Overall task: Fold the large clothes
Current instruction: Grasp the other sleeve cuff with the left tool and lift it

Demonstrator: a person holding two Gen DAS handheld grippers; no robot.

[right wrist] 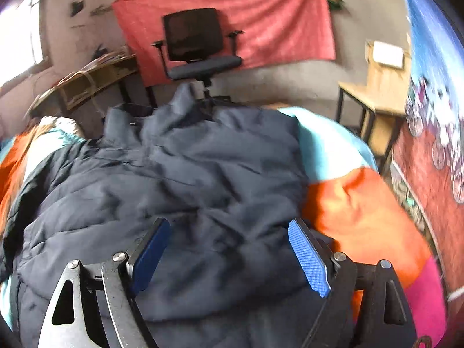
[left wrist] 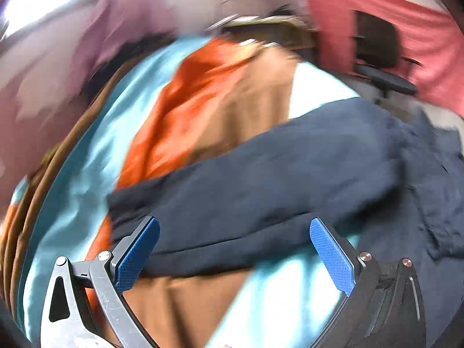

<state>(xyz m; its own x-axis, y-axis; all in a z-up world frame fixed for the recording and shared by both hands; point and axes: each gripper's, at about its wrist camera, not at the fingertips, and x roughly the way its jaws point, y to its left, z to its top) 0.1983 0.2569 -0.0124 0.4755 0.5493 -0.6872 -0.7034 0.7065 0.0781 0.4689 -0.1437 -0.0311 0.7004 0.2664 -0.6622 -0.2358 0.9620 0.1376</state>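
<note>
This is a lived-in room of a home, used as bedroom and study. Right under the right gripper [right wrist: 229, 256] lies a bed with a patchwork bedspread [right wrist: 362, 203] of orange, turquoise and pink. Ahead of it a black office chair [right wrist: 197, 46] stands before a red cloth [right wrist: 275, 14] hung on a rough plaster wall, with a wooden desk [right wrist: 377, 98] off to its right.

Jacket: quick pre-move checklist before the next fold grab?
1. Right gripper open, nothing pinched: ok.
2. Left gripper open, nothing pinched: ok.
3. Jacket lying flat: not ok, it is bunched and rumpled.
4. Sleeve stretched across the bedspread: ok, though the left view is blurred.
5. Jacket fully on the bed: cannot tell, its far edge is hidden near the chair.
</note>
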